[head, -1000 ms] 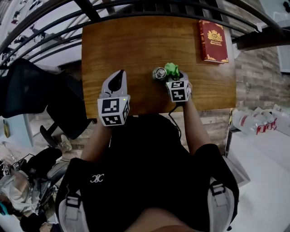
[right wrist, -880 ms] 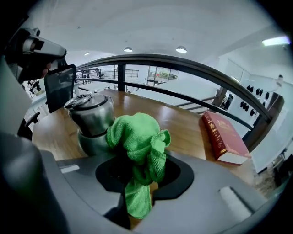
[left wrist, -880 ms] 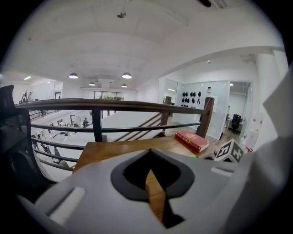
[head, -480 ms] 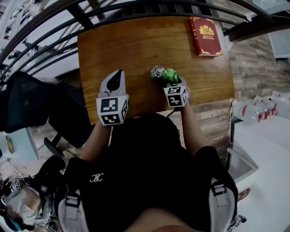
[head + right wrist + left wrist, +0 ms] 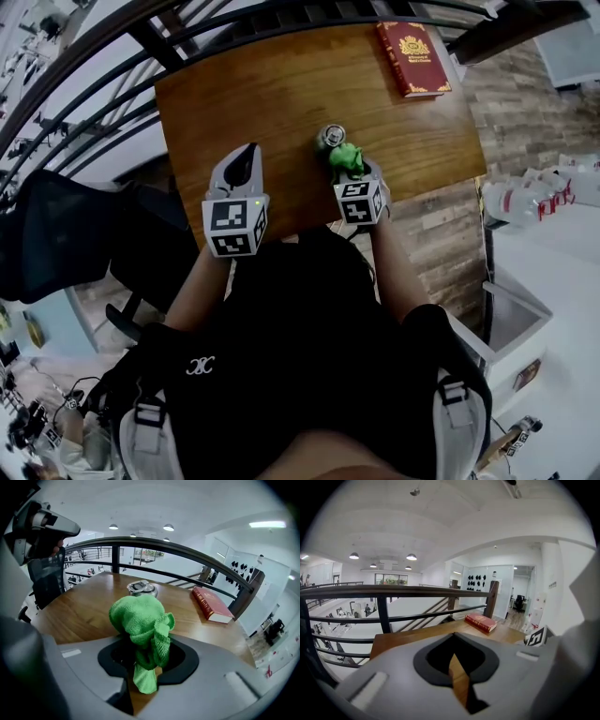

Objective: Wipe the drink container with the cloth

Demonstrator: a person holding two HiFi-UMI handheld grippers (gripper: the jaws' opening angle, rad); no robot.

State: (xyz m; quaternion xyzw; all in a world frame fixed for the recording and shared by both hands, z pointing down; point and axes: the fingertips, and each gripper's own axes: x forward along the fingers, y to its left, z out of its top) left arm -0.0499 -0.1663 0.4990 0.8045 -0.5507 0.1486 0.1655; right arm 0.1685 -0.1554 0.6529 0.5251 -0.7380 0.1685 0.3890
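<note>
Holding a bunched green cloth (image 5: 140,625) between its jaws, the right gripper (image 5: 349,171) is just beside the can (image 5: 330,137), which stands upright on the table (image 5: 253,84). Whether cloth and can touch is not clear. The left gripper (image 5: 239,173) hovers apart, jaws together, nothing between them.

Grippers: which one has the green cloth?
The right gripper, jaws shut on the bunched green terry cloth; the left gripper holds nothing.
</note>
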